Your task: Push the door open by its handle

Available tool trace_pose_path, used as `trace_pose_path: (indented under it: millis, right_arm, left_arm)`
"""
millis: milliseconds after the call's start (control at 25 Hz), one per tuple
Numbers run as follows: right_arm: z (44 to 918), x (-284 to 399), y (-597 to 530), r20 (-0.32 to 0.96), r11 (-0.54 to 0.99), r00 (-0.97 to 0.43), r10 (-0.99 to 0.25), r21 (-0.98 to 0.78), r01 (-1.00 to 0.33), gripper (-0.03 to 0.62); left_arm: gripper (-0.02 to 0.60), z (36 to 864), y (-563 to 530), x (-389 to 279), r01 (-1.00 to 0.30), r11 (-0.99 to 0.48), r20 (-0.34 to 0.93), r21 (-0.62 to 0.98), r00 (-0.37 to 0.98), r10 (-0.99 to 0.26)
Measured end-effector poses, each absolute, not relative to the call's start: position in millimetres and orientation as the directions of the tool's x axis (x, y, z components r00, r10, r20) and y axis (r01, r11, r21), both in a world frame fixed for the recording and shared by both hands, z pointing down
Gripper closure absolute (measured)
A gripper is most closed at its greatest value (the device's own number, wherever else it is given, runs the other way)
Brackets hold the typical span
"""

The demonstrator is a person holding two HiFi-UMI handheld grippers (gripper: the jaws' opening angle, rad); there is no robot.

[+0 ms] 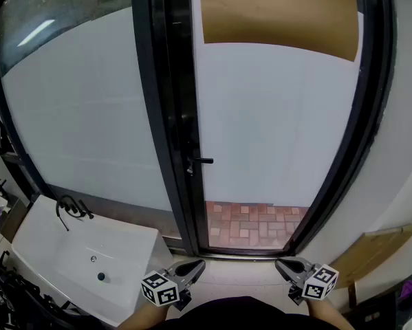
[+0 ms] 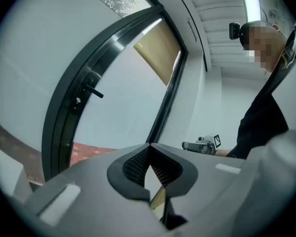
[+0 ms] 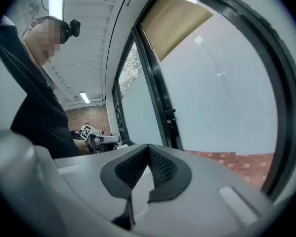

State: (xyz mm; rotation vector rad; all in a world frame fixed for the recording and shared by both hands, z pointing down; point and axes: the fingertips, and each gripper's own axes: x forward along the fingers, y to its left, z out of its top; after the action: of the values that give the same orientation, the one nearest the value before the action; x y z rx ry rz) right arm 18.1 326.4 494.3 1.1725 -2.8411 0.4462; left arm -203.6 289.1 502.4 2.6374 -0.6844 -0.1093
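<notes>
A black-framed door (image 1: 281, 129) of frosted white glass was seen upright and apparently closed. A short black lever handle (image 1: 203, 161) was set level on its left stile, pointing right.

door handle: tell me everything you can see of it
The door handle is a slim black lever, metal by its look. It sticks out level across the frosted glass from the door's dark frame stile, about mid-height. A small lock piece seems to sit just below it. It is not pressed down, and nothing touches it.
</notes>
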Motion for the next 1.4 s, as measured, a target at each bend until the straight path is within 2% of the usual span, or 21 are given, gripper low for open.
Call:
trace_pose_path:
  millis: [280,480,760,960,1040,1240,1400]
  right_arm:
    - [491.7,-55.1,288.7,0.154,0.675,-0.714,-0.682,-0.242,-0.697,0.594]
    - [482.3,-88.5,261.7,0.152,0.69,-0.722,-0.675,-0.215,-0.691,0.594]
    - [460.1,-52.0,203.4,0.096,0.718,-0.739,-0.667,-0.182,-0.672,0.594]
    - [445.8,-1.0,144.5,0.038,0.782,-0.794,-0.606,-0.155,-0.604,0.594]
    - [442.1,16.6,126.7,0.037,0.82,-0.831,-0.555,-0.14,-0.555,0.594]
    - [453.0,38.8,67.5,0.049,0.878,-0.892,-0.449,-0.161,-0.451,0.594]
    - [468.0,32.6,33.6,0.017,0.886,-0.907,-0.422,-0.203,-0.416,0.594]
  left_arm:
    - [0.581,510.1,255.5,-278.1,-0.445,-0.785,0.016,0.431,0.874,-0.486]
    - [0.581,525.4,233.9,-295.9,-0.416,-0.801,0.033,0.431,0.894,-0.446]
    - [0.581,518.6,176.1,-247.4,-0.399,-0.829,0.035,0.391,0.907,-0.42]
    - [0.581,498.7,121.8,-184.5,-0.471,-0.818,0.066,0.33,0.876,-0.478]
    - [0.581,486.4,104.8,-161.3,-0.522,-0.807,0.09,0.276,0.85,-0.519]
    - [0.581,451.4,37.2,-146.4,-0.656,-0.754,0.185,-0.008,0.74,-0.646]
    - [0.577,425.7,-7.4,-155.4,-0.672,-0.719,0.21,-0.178,0.687,-0.695]
